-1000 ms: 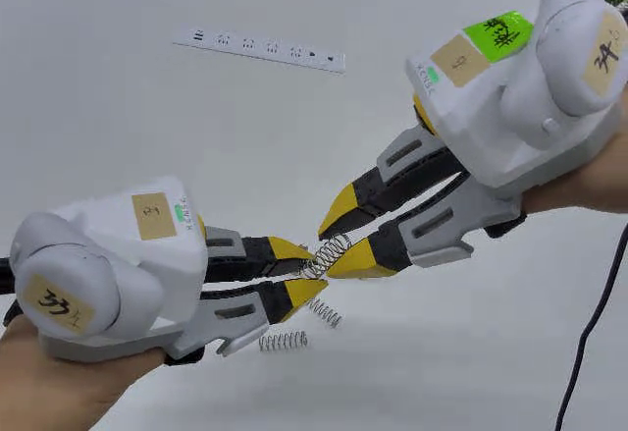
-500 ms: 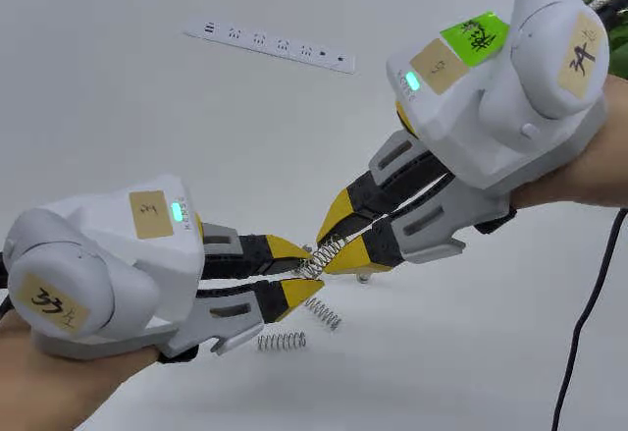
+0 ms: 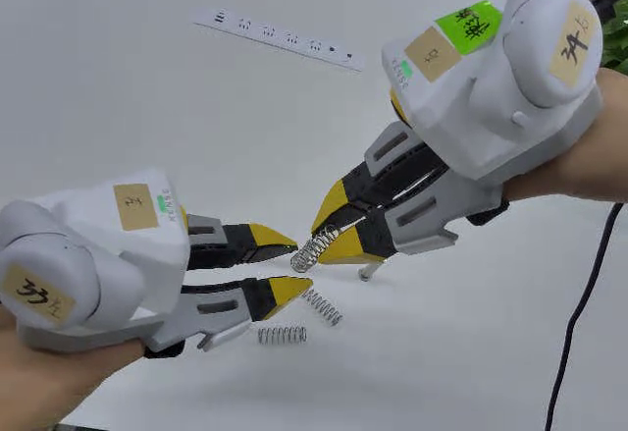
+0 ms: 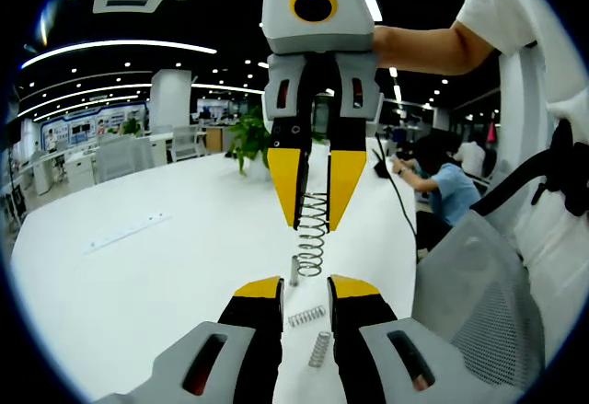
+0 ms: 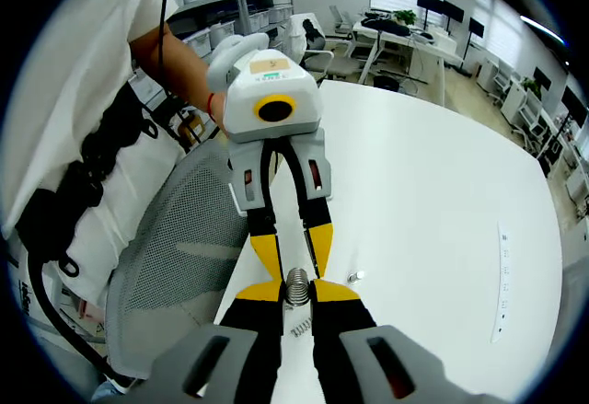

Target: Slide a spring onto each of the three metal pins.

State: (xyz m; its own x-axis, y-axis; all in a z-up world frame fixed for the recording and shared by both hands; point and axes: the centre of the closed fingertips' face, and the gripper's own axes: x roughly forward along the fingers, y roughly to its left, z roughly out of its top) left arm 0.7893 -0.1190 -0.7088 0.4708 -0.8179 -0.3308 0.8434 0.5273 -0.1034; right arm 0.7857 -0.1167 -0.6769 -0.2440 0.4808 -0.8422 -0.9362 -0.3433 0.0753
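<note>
Hovering nearest, the white-bodied left gripper has its yellow-tipped fingers released and apart, holding nothing. Just beside those fingers, a nearer loose spring and a farther loose spring lie on the plain white surface. Beyond, the right gripper has its fingers clenched on one end of a small coiled steel spring, held in the air with its free end towards the left gripper. A short upright metal pin stands on the surface just right of that spring, apart from it.

Likely risks: only a few coils are pinched, so the spring may tilt or pop free. Brought down off-line, its end could catch the pin's top and topple the slender pin. Low fingers could also set the loose springs rolling.

Farther back lies a long white power strip; a black cable trails at the right. Around the surface are a grey mesh chair, a potted green plant, and a seated person far off in a bright open office.
</note>
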